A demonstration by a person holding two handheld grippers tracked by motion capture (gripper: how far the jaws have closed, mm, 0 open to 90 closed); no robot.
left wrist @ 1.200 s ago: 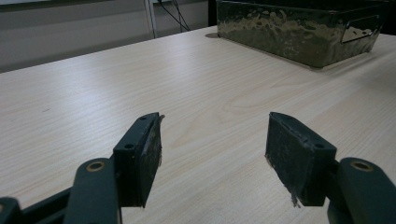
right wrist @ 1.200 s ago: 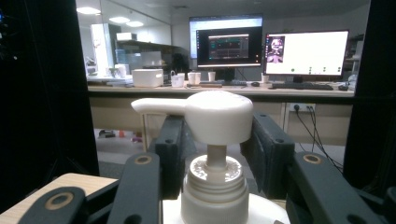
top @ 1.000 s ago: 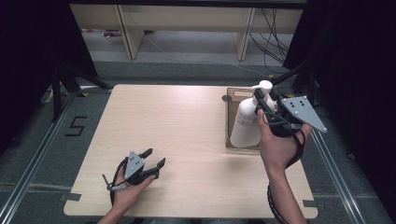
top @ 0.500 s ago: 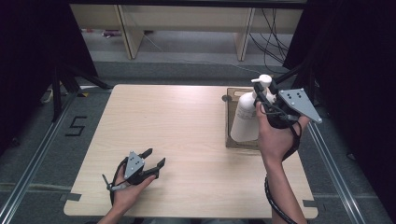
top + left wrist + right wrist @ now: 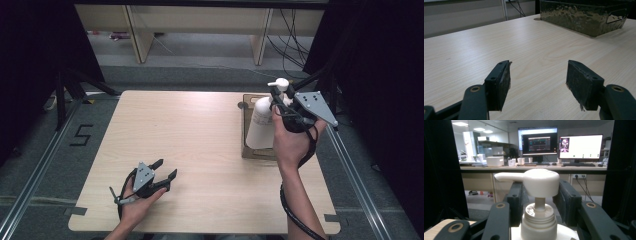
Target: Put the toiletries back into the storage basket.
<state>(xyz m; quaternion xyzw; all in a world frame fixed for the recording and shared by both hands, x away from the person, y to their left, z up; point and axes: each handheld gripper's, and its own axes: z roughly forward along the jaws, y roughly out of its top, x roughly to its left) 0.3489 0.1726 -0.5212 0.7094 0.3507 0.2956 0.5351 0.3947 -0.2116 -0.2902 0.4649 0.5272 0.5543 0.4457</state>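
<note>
A white pump bottle (image 5: 259, 125) hangs tilted over a dark brown tray (image 5: 246, 150) at the table's right side. My right gripper (image 5: 278, 98) is shut on it near the top, and in the right gripper view (image 5: 541, 195) its two black jaws flank the bottle's (image 5: 540, 182) cap and pump head. Near the table's front left my left gripper (image 5: 164, 171) rests in a hand, open, with nothing between its fingers. The left gripper view (image 5: 539, 80) has bare wood between the jaws and the tray (image 5: 579, 17) farther off.
The light wooden table (image 5: 190, 130) stands on a grey floor with metal rails along both sides. Dark curtains close in left and right. Beyond the far edge are desk legs and cables; the right gripper view looks onto a desk with monitors.
My right hand has carried the pump bottle a little toward the table's far side, above the tray. The left gripper has stayed where it was.
</note>
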